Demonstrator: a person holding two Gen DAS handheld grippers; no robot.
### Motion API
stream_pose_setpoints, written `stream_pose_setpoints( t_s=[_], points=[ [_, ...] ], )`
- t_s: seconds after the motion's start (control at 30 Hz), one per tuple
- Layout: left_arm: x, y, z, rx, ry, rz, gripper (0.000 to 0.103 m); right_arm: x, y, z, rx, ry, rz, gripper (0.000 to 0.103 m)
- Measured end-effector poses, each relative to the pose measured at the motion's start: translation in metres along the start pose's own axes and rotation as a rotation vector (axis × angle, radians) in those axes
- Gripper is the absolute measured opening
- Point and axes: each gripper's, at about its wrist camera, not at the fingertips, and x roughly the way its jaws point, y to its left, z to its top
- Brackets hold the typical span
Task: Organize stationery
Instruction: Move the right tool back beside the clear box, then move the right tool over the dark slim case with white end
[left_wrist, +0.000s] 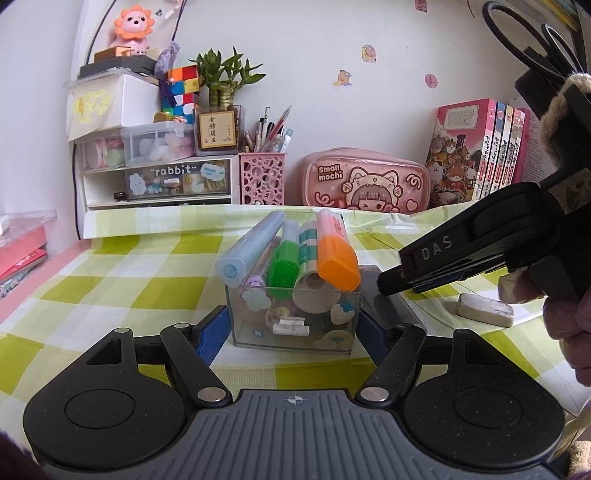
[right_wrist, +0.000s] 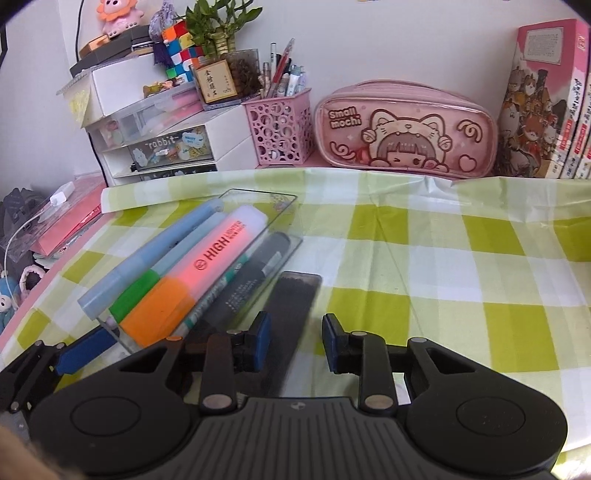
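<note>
A clear plastic box (left_wrist: 295, 321) full of markers stands on the green checked cloth. An orange-capped highlighter (left_wrist: 338, 258) and a green-capped one (left_wrist: 282, 266) stick out of it. My left gripper (left_wrist: 291, 332) is shut on the box, one blue pad pressed on each side wall. In the right wrist view the box (right_wrist: 284, 221) lies to the left, its orange highlighter (right_wrist: 207, 273) on top. My right gripper (right_wrist: 297, 332) hovers just right of the box over a flat black object (right_wrist: 295, 295). The jaws straddle it, and the right pad stands clear of it. A white eraser (left_wrist: 485, 309) lies further right.
Along the back wall stand a pink pen holder (right_wrist: 280, 125), a pink pencil case (right_wrist: 402, 129), books (left_wrist: 476, 147) and a white drawer unit (left_wrist: 159, 181). A person's hand (left_wrist: 569, 325) holds the right gripper. Checked cloth (right_wrist: 443, 277) stretches to the right.
</note>
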Motion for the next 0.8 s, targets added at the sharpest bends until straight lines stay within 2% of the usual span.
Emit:
stream_pose_setpoints(
  t_s=[0.07, 0.17, 0.33, 0.47, 0.67, 0.8],
  points=[
    [0.000, 0.000, 0.001, 0.002, 0.004, -0.005, 0.072, -0.005, -0.013, 0.000, 0.053, 0.003, -0.007, 0.032],
    [0.002, 0.002, 0.002, 0.000, 0.011, -0.016, 0.072, -0.009, -0.019, -0.001, 0.086, 0.000, 0.053, 0.034],
    [0.004, 0.007, 0.006, -0.004, 0.034, -0.045, 0.072, -0.005, 0.006, -0.004, -0.017, 0.006, 0.109, 0.037],
    [0.005, 0.009, 0.007, 0.012, 0.044, -0.058, 0.072, -0.004, 0.025, -0.008, -0.129, -0.006, 0.114, 0.049],
    [0.007, 0.013, 0.008, 0.040, 0.060, -0.094, 0.072, -0.009, 0.015, -0.013, -0.177, -0.010, 0.162, 0.049],
    [0.008, 0.014, 0.008, 0.050, 0.064, -0.106, 0.072, -0.012, 0.013, -0.015, -0.222, -0.005, 0.127, 0.048]
  ],
)
